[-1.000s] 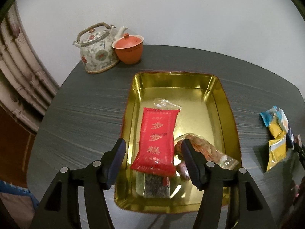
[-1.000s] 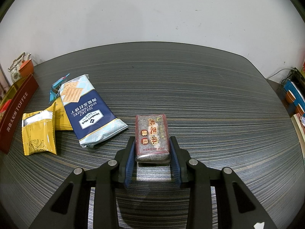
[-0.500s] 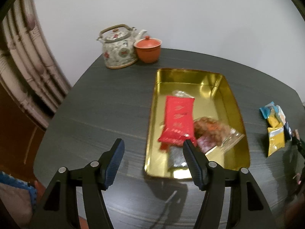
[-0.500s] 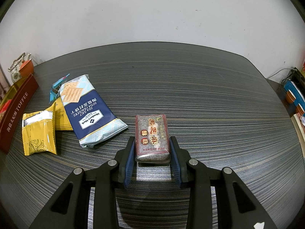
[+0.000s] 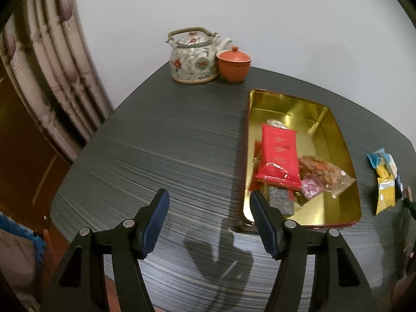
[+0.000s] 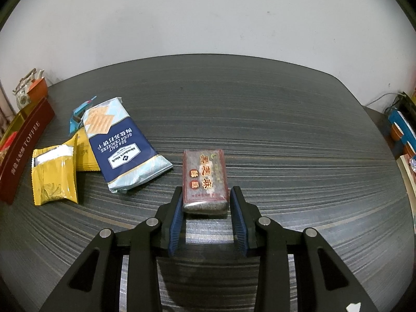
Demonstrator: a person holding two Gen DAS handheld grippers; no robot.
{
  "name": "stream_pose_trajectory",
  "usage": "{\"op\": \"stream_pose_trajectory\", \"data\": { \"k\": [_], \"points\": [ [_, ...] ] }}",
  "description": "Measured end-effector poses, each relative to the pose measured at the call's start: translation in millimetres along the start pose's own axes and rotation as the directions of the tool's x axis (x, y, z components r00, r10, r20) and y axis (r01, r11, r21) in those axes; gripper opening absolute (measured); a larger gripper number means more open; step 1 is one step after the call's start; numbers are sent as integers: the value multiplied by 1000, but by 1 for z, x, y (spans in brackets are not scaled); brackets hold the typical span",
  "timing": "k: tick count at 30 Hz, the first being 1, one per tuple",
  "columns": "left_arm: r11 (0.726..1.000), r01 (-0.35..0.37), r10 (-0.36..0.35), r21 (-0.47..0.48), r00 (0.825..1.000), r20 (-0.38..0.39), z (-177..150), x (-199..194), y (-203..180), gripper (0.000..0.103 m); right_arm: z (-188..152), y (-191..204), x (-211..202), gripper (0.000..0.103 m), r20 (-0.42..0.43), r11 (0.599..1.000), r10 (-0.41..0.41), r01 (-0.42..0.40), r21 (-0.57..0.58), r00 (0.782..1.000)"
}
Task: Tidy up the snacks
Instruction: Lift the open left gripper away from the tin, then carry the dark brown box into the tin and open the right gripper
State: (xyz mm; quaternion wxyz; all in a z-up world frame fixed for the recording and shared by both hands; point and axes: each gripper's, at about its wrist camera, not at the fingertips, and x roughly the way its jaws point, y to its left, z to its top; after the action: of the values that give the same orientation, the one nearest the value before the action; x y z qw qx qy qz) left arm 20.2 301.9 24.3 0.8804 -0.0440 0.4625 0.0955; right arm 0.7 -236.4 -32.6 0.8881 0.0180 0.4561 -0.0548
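Note:
A gold tin tray (image 5: 340, 140) on the dark table holds a red packet (image 5: 279, 153), a clear bag of nuts (image 5: 322, 171), a small pink packet (image 5: 312, 187) and a dark bar (image 5: 279, 197). My left gripper (image 5: 209, 208) is open and empty, above the table left of the tray. My right gripper (image 6: 205, 202) has its pads on both sides of a dark sesame bar (image 6: 204, 179) that lies on the table. Left of it lie a blue cracker pack (image 6: 117, 143) and yellow packets (image 6: 53, 179).
A flowered teapot (image 5: 193, 59) and an orange lidded cup (image 5: 234, 63) stand at the table's far corner. The tin's red side (image 6: 24, 150) shows at the left of the right wrist view. A curtain (image 5: 52, 78) hangs left of the table. Books and cables sit off the right edge.
My left gripper has pulled back and to the left, away from over the tray, staying open. My right gripper and the sesame bar have not moved.

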Motion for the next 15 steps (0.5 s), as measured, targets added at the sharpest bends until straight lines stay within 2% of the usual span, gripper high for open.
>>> {"op": "stream_pose_trajectory", "data": {
  "k": [2,8,11,15],
  "points": [
    [1000,2,-2,-10,1000,-6,-1,2,4,65,0,1,0,28,-4,1000,-7,7,-6,1000],
    [998,-23,23,-56,1000,-3,1,0,17,66,-3,10,-5,27,-10,999,-39,39,-5,999],
    [995,-46,46,-87,999,-3,3,-1,25,72,-4,11,-10,27,-6,999,-51,51,11,999],
    [990,-22,20,-136,1000,-17,2,-2,34,75,2,17,-27,27,25,998,-56,55,30,998]
  ]
}}
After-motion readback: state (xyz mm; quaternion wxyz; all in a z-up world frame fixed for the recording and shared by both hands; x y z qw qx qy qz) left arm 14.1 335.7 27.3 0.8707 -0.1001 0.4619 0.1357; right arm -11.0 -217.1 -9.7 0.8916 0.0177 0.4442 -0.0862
